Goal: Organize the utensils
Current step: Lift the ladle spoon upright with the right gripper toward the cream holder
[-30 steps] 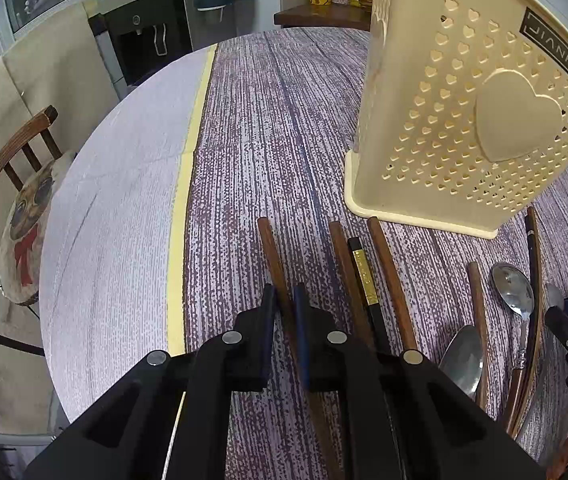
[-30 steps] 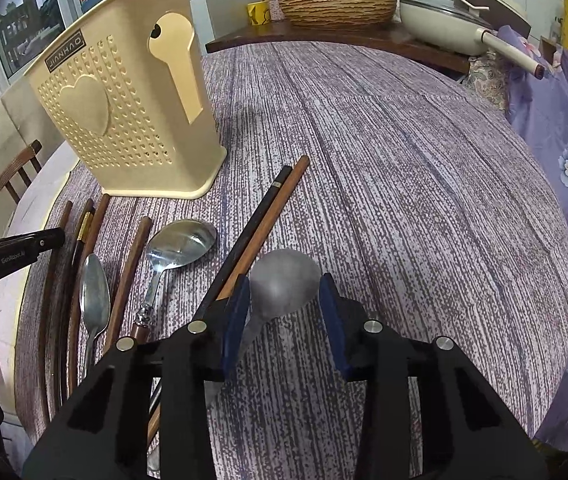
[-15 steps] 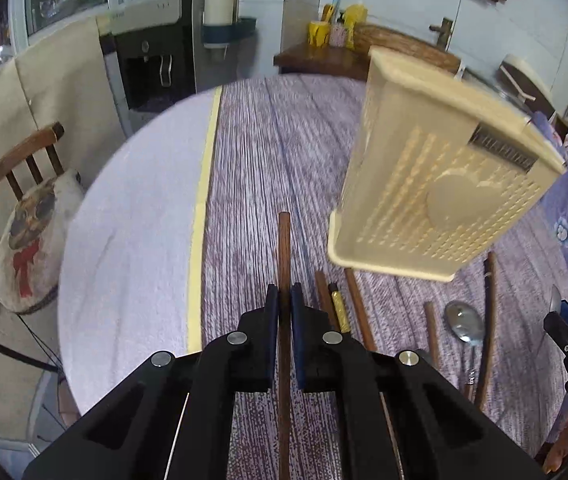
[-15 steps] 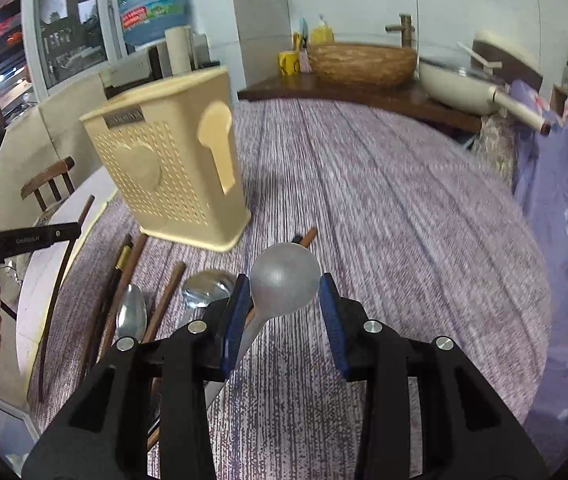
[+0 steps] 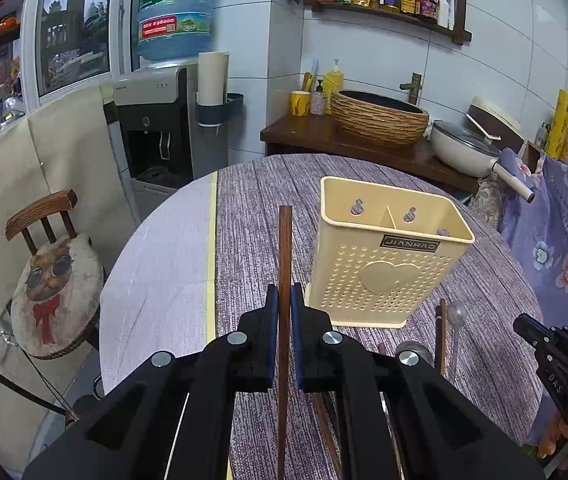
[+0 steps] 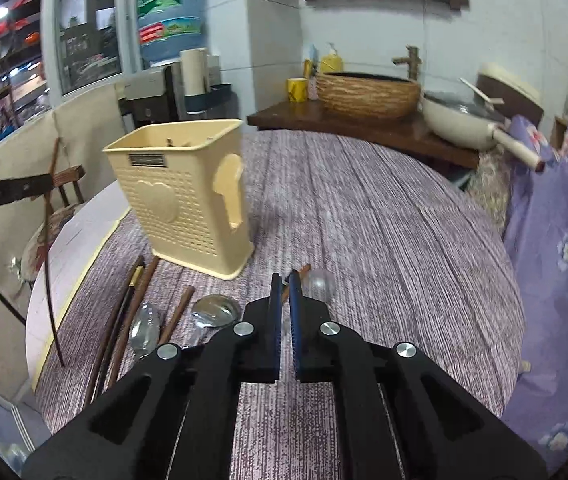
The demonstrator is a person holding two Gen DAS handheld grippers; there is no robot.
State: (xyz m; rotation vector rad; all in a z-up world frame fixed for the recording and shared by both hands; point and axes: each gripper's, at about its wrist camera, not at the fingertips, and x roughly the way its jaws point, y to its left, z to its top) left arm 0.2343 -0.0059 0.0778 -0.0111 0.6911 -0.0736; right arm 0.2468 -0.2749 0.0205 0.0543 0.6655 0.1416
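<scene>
One brown chopstick (image 5: 284, 264) is clamped in my left gripper (image 5: 283, 312); my right gripper (image 6: 285, 300) looks nearly closed, contents unclear, holder (image 6: 187, 196) ahead-left.

Even indoor light; fisheye warp, right-wrist blur.

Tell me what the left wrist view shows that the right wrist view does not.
Only the left wrist view: the divider and two hanging holes inside the cream holder. Only the right wrist view: the keyhole shape on the holder's side, and the right tool closed on a blurred spoon. Both: the holder, the purple table, the left tool gripping a lifted chopstick, loose spoons and chopsticks.
</scene>
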